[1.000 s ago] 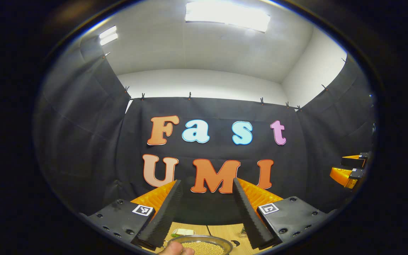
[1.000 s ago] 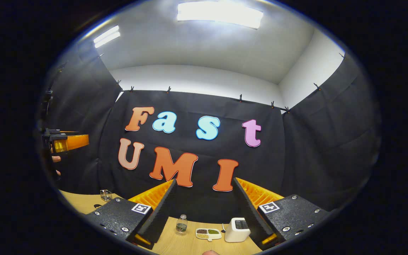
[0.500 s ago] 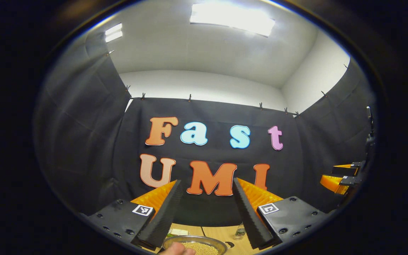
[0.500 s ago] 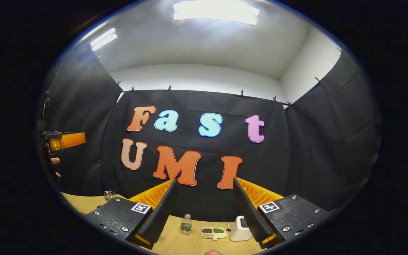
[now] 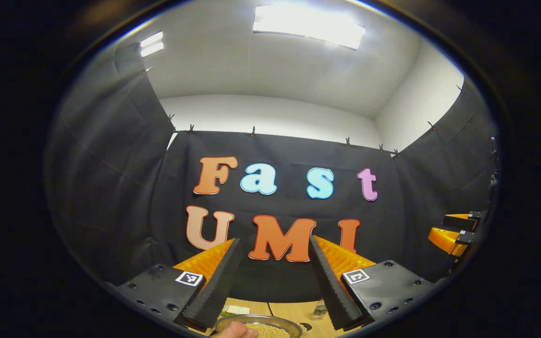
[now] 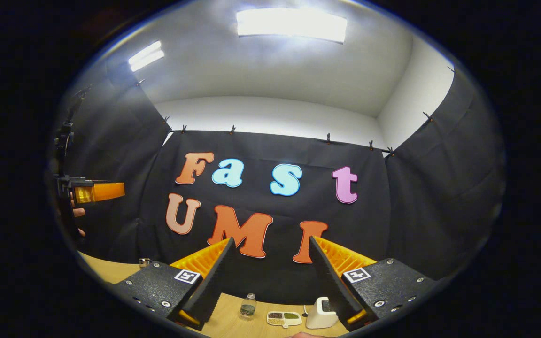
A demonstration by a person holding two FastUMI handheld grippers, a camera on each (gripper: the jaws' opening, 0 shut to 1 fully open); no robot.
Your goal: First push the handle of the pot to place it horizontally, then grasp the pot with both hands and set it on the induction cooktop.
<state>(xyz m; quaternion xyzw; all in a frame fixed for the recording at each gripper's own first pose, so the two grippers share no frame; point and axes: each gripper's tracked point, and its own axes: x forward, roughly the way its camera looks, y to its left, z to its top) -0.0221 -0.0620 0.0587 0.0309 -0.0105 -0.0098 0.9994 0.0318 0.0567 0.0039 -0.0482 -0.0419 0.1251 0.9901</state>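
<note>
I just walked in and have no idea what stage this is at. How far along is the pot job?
Nothing looks done yet. Both the left gripper and the right gripper are held up facing the booth wall, open and holding nothing. Low in the left gripper view sits a metal pot of pale grains on the wooden table. Its handle and the cooktop are not identifiable, so pushing, grasping and placing all remain.
</note>
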